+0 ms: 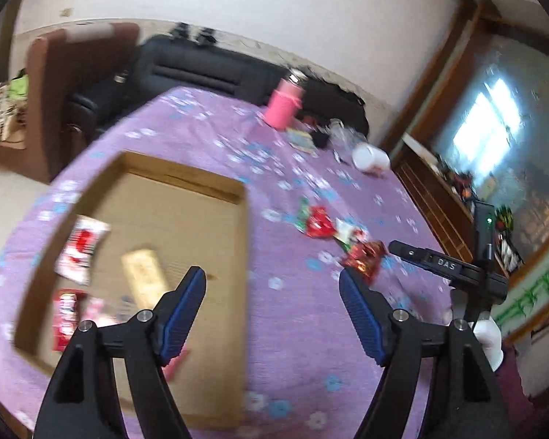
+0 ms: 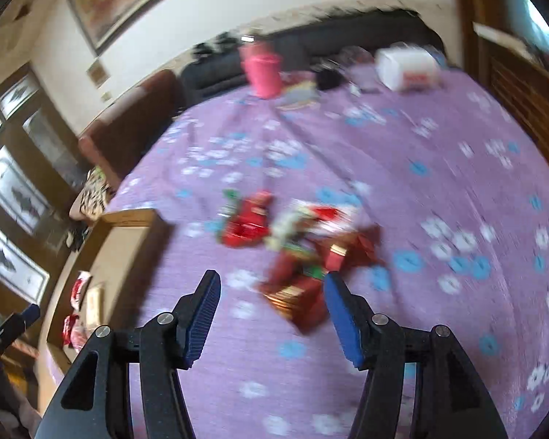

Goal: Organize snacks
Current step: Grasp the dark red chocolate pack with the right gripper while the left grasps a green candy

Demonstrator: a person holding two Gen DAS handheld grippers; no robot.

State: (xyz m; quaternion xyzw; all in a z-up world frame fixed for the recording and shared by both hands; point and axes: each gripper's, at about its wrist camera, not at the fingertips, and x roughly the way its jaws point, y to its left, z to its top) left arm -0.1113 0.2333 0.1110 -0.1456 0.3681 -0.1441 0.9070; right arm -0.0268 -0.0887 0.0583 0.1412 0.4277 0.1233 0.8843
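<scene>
right wrist: right hand-held gripper [image 2: 272, 278] gapes above red snack packets [image 2: 292, 248].

You are getting soft daylight from the window [image 1: 488, 135] on the right of the left view, which is blowing out to white. Motion blur is smearing both views, so the snack packets [image 2: 296, 252] are looking unclear. The fisheye is bending the edges and the corners are going black.
</scene>
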